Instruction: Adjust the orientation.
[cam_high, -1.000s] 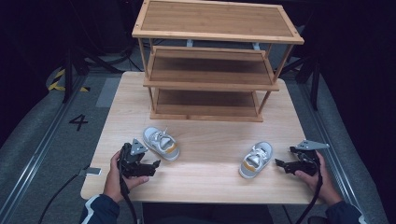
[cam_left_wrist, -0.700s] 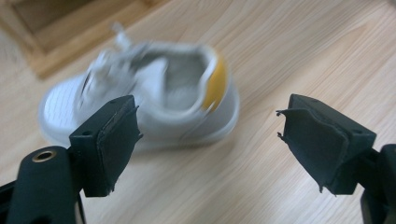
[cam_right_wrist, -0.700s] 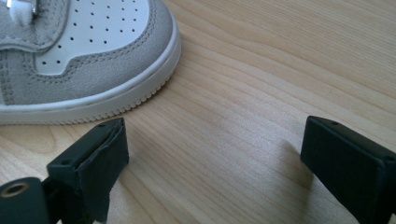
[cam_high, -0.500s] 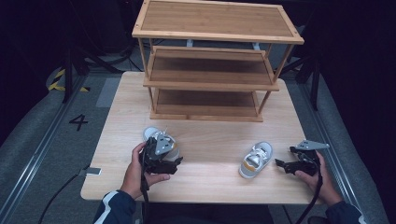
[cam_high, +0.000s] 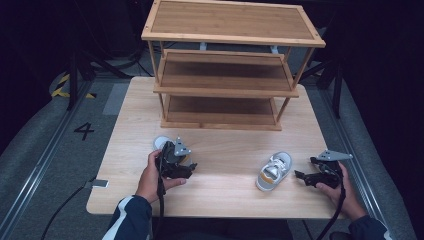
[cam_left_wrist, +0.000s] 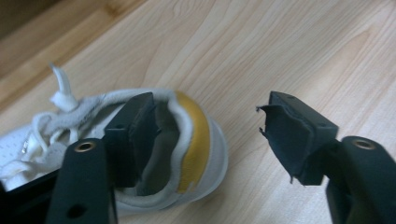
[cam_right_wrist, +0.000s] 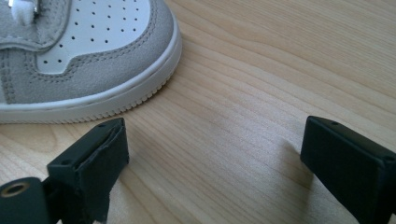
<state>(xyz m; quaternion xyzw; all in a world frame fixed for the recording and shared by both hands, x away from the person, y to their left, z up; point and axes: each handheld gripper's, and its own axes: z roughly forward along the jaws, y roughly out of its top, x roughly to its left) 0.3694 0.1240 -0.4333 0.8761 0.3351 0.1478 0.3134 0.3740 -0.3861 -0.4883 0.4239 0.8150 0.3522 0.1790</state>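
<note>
A small white and grey shoe (cam_high: 161, 143) with a yellow heel (cam_left_wrist: 198, 144) lies left of the table's middle. My left gripper (cam_high: 183, 164) (cam_left_wrist: 205, 116) is over its heel: one pad (cam_left_wrist: 133, 133) sits inside the shoe's opening, while the other pad (cam_left_wrist: 292, 133) stands clear of the heel outside. Its jaws have just been closing with the heel wall between them, and a gap remains on the outer side. The matching shoe (cam_high: 272, 171) (cam_right_wrist: 93, 60) lies to the right. My right gripper (cam_high: 302, 176) (cam_right_wrist: 215, 140) rests open on the wood beside its toe, holding nothing.
A three-tier wooden shoe rack (cam_high: 225, 90) stands at the back of the light wooden table (cam_high: 225, 197), its shelves bare. A small grey tag (cam_high: 99, 184) hangs at the table's left front corner. Dark floor with rails surrounds the table.
My left gripper has moved right from the table's left front to the left shoe and now straddles its heel. The right gripper and right shoe have stayed put.
</note>
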